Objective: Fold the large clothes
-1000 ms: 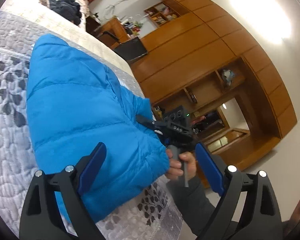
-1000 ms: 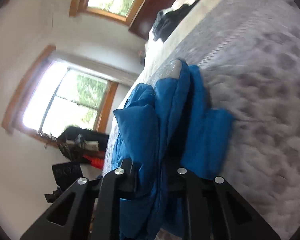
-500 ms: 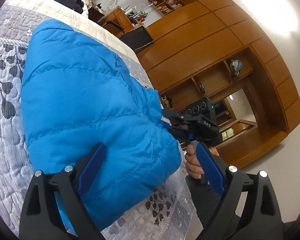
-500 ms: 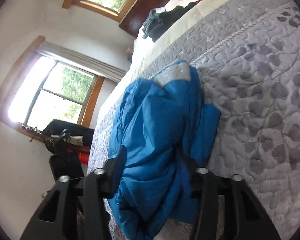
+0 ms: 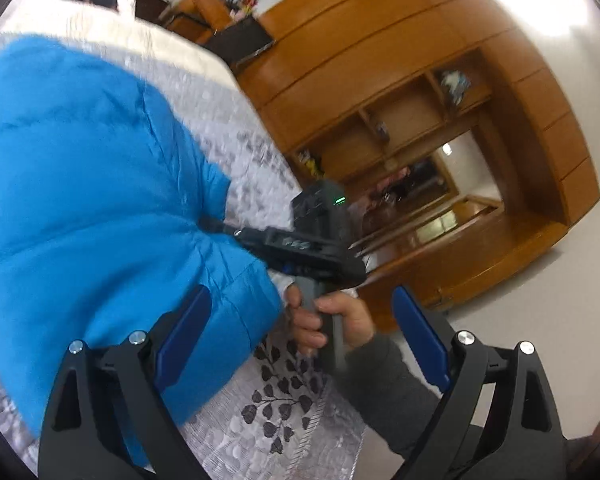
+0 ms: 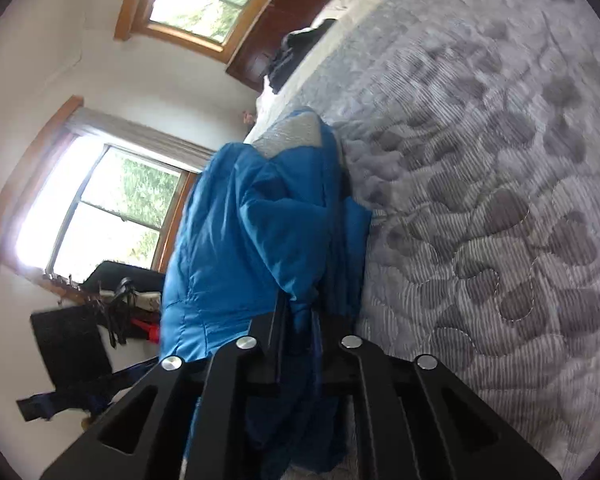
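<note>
Left wrist view: left gripper (image 5: 300, 332) spread wide, empty, just beside the jacket (image 5: 80, 200).
Right wrist view: right gripper (image 6: 300, 320) pinched on a jacket fold.
Jacket: bunched on the bed (image 6: 480, 200), near its edge.
Hand (image 5: 328, 320): on the right gripper's handle, beside the jacket.
Advice: hold the pinch, lay the fold across flat; left gripper takes the opposite jacket edge.

Bright window (image 6: 100, 220) glare, motion blur, fisheye-warped dark edges

One blue jacket (image 5: 80, 184), two grippers, two windows
</note>
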A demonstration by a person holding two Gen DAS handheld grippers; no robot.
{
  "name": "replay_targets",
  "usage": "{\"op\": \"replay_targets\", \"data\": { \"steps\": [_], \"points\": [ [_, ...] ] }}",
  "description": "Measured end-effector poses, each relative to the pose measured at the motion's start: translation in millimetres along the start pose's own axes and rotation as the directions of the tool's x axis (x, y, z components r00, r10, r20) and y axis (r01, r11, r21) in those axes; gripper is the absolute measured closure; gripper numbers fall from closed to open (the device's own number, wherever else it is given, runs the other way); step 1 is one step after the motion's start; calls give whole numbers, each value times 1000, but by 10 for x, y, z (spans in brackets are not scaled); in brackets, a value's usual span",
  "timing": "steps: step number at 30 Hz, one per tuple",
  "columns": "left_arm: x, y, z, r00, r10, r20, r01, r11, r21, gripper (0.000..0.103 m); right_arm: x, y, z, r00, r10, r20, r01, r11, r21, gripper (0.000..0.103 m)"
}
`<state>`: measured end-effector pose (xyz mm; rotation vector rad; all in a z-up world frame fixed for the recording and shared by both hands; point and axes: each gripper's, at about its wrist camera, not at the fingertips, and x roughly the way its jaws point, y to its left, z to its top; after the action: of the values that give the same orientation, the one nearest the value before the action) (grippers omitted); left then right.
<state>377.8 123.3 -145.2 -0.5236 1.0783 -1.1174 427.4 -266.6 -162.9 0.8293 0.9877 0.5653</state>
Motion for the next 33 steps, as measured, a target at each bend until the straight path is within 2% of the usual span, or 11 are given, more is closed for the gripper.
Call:
{"op": "replay_targets", "data": {
  "steps": [4,6,9,12,14,17,21,25,28,29,33],
  "points": [
    [61,47,-28,999,44,-26,-44,999,12,12,-576,609,-117,991,-25,133,42,991,-124,68],
    [44,64,-26,999,38,-23,-38,999,3,12,-604,905,-196,994,2,109,20,980,-200,64],
    [26,93,-32,999,36,-16,-36,999,2,13,-333,1152,-409,997,-75,22,78,945,-319,65],
    [-8,165,-73,999,44,-10,-44,999,-4,23,-19,777,-502,985,-168,-33,150,943,-297,77],
    [-43,210,-129,999,46,-13,-46,999,-22,33,46,480,-522,992,-110,-58,90,959,-267,77],
    [-242,107,-166,1000,-17,21,17,999,-34,18,-94,545,-416,995,-53,-80,32,970,-240,78],
    [-444,18,-214,991,-108,74,111,993,-42,13,-274,798,94,998,55,-13,-56,971,-233,78],
    [-382,107,-268,998,-35,45,37,998,-55,12,97,661,519,995,62,-75,-74,983,-166,78],
    [-348,181,-286,999,-27,36,29,998,-54,15,336,339,581,995,-29,-101,12,987,-159,103],
    [-323,186,-290,999,-29,28,30,999,-43,18,425,211,557,992,-77,-101,57,981,-188,103],
    [-241,177,-267,1000,-15,6,15,999,-35,18,483,-165,535,995,17,-103,-25,997,-79,103]
  ]
}}
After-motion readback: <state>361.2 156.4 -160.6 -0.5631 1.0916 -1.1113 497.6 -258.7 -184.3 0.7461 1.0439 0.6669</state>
